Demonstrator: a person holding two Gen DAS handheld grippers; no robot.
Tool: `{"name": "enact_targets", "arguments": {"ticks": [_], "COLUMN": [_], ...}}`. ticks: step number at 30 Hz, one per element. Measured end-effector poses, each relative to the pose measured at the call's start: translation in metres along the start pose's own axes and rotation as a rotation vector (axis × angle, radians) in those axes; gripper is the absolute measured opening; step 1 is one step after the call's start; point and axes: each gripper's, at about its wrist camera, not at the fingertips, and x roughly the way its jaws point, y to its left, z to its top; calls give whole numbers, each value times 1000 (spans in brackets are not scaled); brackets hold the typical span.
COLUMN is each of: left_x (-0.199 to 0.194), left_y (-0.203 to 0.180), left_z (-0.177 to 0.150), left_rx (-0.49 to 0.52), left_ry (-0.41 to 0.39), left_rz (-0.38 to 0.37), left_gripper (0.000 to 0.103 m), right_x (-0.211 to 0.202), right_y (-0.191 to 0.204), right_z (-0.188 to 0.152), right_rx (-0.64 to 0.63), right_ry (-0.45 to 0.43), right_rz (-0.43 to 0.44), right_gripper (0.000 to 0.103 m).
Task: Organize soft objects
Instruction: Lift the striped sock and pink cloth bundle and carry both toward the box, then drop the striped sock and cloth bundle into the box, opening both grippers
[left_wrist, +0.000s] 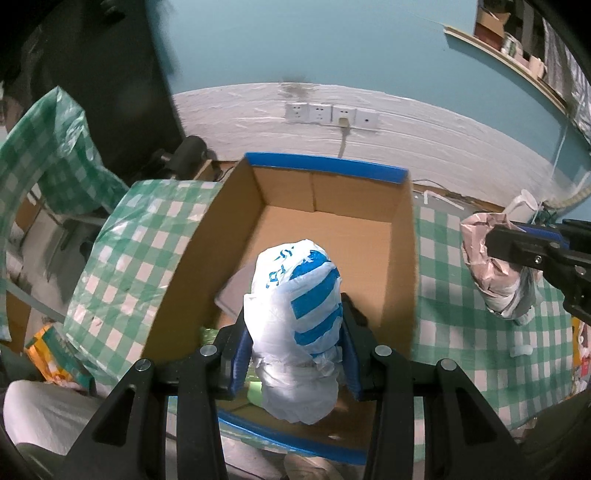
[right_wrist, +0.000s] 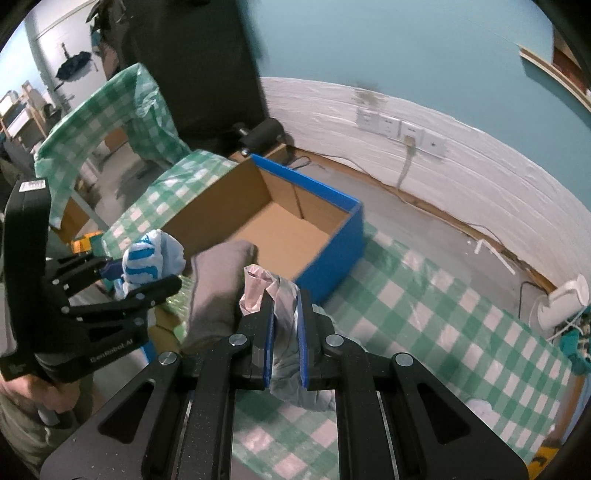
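My left gripper (left_wrist: 295, 325) is shut on a white and blue striped plastic bundle (left_wrist: 295, 332) and holds it above the near end of an open cardboard box with blue edges (left_wrist: 328, 171). A grey soft item (left_wrist: 236, 291) lies inside the box under the bundle. My right gripper (right_wrist: 285, 306) is shut on a pinkish-grey plastic bundle (right_wrist: 258, 284), held over the tablecloth just right of the box (right_wrist: 332, 243). The right gripper and its bundle (left_wrist: 495, 266) also show at the right of the left wrist view. The left gripper with its striped bundle (right_wrist: 151, 258) shows at the left of the right wrist view.
The box stands on a table with a green and white checked cloth (left_wrist: 480, 350). A white wall with sockets (left_wrist: 332, 114) runs behind. A small white piece (left_wrist: 521, 350) lies on the cloth at right. A white device with cables (right_wrist: 565, 299) sits at the far right.
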Motion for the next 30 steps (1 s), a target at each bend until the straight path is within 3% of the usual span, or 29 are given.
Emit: {"name": "enact_targets", "arguments": {"ticks": [21, 24, 26, 27, 30], "left_x": [37, 40, 40, 40, 38], "left_y": [59, 63, 65, 66, 67], "left_z": [-10, -12, -12, -13, -12], "left_rx": [-128, -139, -145, -146, -146], "left_ry": [72, 83, 86, 86, 76], "left_rz": [48, 52, 59, 66, 86], "left_gripper": [43, 48, 56, 65, 70], "right_x": [65, 73, 76, 77, 80], "right_y": [77, 84, 86, 86, 86], "right_z": [45, 49, 50, 50, 50], "right_rx": [-108, -112, -114, -110, -102], "right_ry": [47, 48, 44, 38, 36], "right_rz": [53, 60, 64, 65, 52], "right_gripper": [8, 9, 13, 16, 31]}}
